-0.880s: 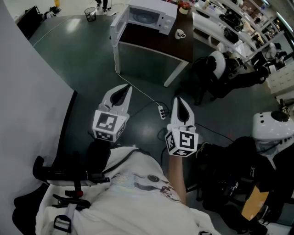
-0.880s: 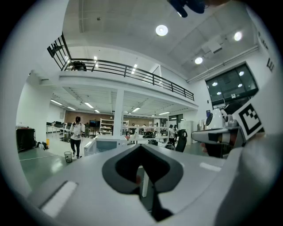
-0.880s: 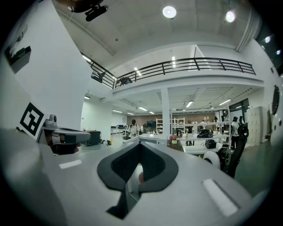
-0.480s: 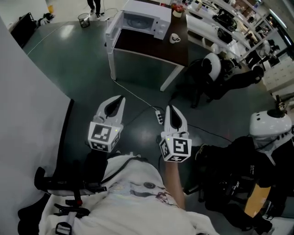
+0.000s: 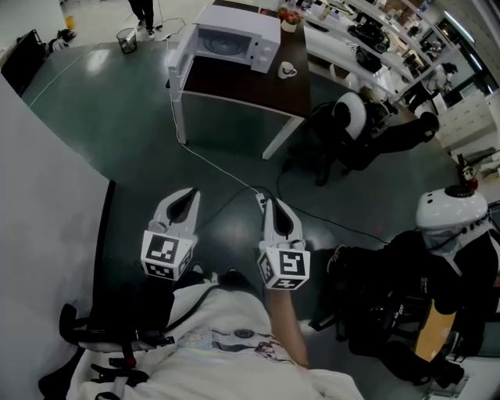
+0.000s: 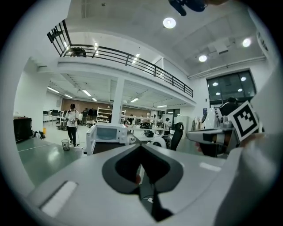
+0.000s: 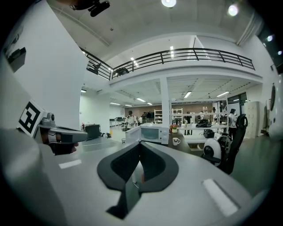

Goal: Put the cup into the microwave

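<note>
Nearest, at the bottom of the head view, is the person's pale shirt [image 5: 234, 355], with both grippers held out side by side over the dark green floor [image 5: 117, 117]. The left gripper [image 5: 186, 197] has its jaws closed together with nothing between them; its own view shows the dark pads meeting at the tips. The right gripper [image 5: 269, 205] is likewise closed and empty, and it sits just right of the left one, the two apart. Each carries its marker cube at the near end.

Beyond the grippers a white cable [image 5: 215, 166] runs across the floor toward the far desk [image 5: 250, 82], a dark-topped one on white legs. A black office chair [image 5: 348, 117] with a white back stands to the right of the desk.

On the desk's far left part stands the white microwave [image 5: 234, 35], its door swung open to the left. The cup [image 5: 287, 69] – white, with a handle – stands upright on the desk top to the right of the microwave, near the right edge and clear of the oven. It is well away from both grippers.

Farther still, a small bin [image 5: 125, 39] stands on the floor to the left, and a pot of red flowers [image 5: 289, 17] sits behind the microwave's right side.
</note>
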Demonstrator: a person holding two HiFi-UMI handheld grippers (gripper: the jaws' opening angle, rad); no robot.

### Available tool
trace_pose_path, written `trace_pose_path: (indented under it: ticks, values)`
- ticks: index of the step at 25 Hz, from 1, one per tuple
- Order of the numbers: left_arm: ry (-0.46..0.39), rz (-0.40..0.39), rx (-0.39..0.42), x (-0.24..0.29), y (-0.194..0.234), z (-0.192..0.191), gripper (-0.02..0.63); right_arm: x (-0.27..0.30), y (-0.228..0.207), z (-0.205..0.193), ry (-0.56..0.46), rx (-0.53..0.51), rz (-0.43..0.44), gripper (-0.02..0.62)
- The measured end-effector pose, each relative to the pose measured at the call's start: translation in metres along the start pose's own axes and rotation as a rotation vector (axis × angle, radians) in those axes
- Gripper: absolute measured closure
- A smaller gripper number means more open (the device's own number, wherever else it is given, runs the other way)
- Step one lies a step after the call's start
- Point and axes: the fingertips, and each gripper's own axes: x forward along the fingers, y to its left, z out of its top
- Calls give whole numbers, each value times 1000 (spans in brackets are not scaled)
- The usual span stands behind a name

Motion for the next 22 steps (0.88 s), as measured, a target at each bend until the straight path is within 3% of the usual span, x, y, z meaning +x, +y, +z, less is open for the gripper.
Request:
trace_pose_path:
  ticks: [5, 11, 22]
  values:
    - [37, -9, -42, 5, 7, -16, 607, 6, 11, -14, 57, -4, 13, 594]
    - [70, 1, -49, 38, 14, -26, 607, 40, -9, -19, 69, 13, 25, 594]
    - [2, 67, 31, 158, 41, 41, 607, 150, -80, 29, -16, 27, 103, 594]
